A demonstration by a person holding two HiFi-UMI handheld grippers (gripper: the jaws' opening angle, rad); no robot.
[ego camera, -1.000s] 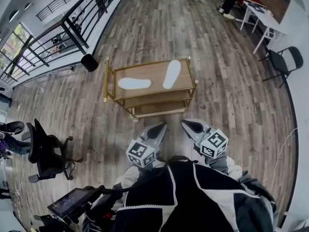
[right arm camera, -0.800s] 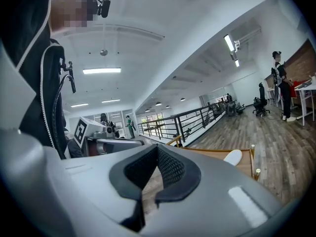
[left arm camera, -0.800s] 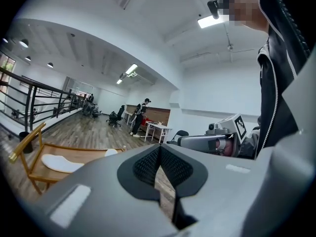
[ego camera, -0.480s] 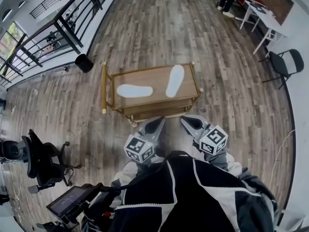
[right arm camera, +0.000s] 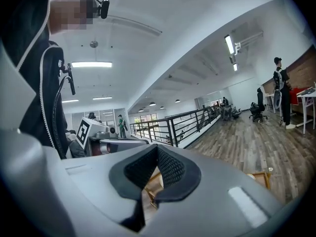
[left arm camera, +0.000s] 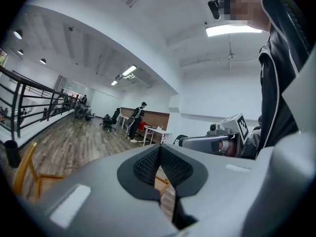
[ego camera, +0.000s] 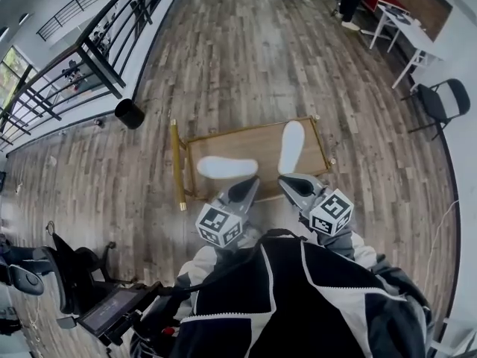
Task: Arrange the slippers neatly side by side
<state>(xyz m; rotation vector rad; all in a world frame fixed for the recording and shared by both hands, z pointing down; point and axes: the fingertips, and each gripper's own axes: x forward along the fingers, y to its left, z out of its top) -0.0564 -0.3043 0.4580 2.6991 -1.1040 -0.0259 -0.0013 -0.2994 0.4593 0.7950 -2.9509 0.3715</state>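
A: Grippers?
B: Left gripper point(ego camera: 244, 191) clenched, nothing between its jaws. Right gripper point(ego camera: 292, 186) likewise, jaws together and empty. Both are held about level before the person's chest.
A: Slippers?
B: Both on the wooden top of the gold-framed cart point(ego camera: 253, 142). Left slipper point(ego camera: 226, 167) lies crosswise by the near edge, just past the left gripper's tip. Right slipper point(ego camera: 291, 146) lies nearly lengthwise (far end tilted right), apart from the other. Not side by side.
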